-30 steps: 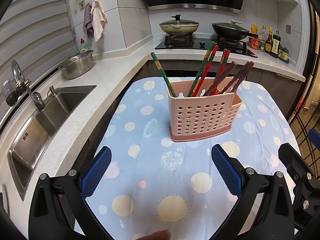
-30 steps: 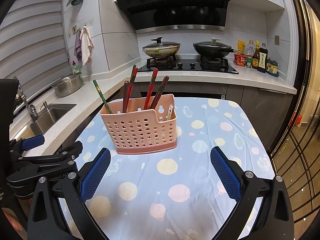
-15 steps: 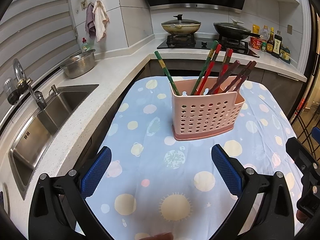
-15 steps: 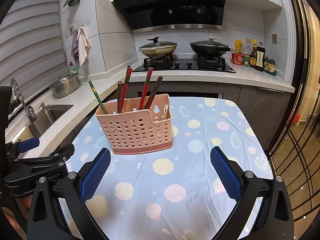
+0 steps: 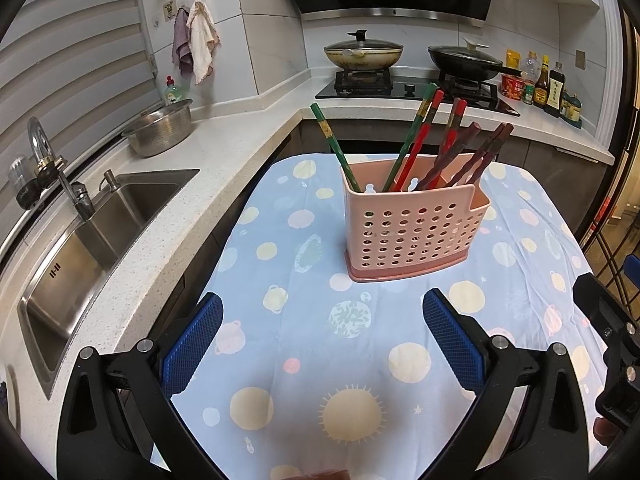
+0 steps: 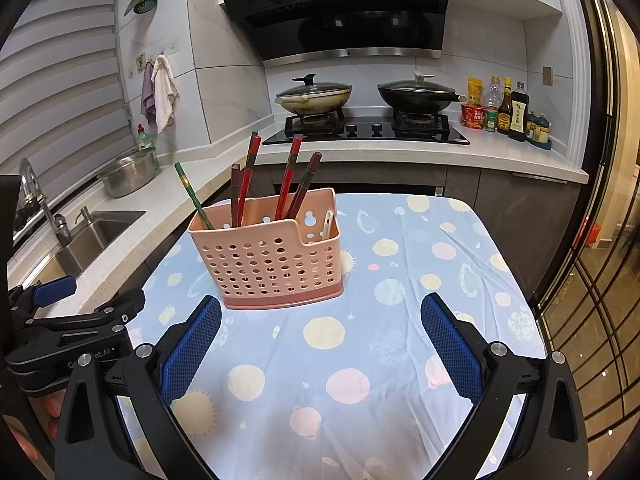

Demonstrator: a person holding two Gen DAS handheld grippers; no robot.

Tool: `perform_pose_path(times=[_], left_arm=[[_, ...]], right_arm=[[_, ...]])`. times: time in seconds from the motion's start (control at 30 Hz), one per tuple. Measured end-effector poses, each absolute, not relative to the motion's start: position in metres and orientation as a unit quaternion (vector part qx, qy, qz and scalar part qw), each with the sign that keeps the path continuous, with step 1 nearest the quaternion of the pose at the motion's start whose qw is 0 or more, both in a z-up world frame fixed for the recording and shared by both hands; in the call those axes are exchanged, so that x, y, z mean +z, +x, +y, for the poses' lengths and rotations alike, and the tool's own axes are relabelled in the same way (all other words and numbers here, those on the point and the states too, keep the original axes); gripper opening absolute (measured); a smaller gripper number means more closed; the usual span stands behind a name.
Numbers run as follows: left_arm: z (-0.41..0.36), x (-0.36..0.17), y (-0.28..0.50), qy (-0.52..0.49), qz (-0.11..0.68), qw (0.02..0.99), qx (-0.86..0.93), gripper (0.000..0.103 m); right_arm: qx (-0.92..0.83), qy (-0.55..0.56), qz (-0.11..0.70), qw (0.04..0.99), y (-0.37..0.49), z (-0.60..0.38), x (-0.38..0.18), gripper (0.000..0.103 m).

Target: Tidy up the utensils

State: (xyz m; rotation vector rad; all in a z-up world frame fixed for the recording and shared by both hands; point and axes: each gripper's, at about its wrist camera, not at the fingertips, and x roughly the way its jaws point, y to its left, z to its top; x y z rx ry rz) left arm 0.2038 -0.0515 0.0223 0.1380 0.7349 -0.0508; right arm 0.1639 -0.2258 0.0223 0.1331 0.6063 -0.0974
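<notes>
Both views are being pulled back a bit since a second ago — the pink caddy [image 5: 416, 232] is sitting mid-tablecloth [image 5: 304, 320], chopsticks [image 5: 416, 148] sorted upright inside. Left gripper [image 5: 322, 340] and right gripper [image 6: 320, 340] are being held wide open, empty — probably finished.

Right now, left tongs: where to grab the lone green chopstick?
Grip the green chopstick on its exposed upper shaft, above the pink basket rim. It leans left, apart from the other chopsticks, so come from above-left with the open left tongs, closing across the shaft.
</notes>
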Motion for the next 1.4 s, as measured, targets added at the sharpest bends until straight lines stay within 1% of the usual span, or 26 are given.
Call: perform_pose_path(times=[1.4], left_arm=[[-0.0524,0.0248,0.1999,0.069,0.352,0.933,-0.018,0.096]], right_arm=[[-0.046,0.065,0.3,0.951,0.1621,-0.2237,0.0207,0.097]])
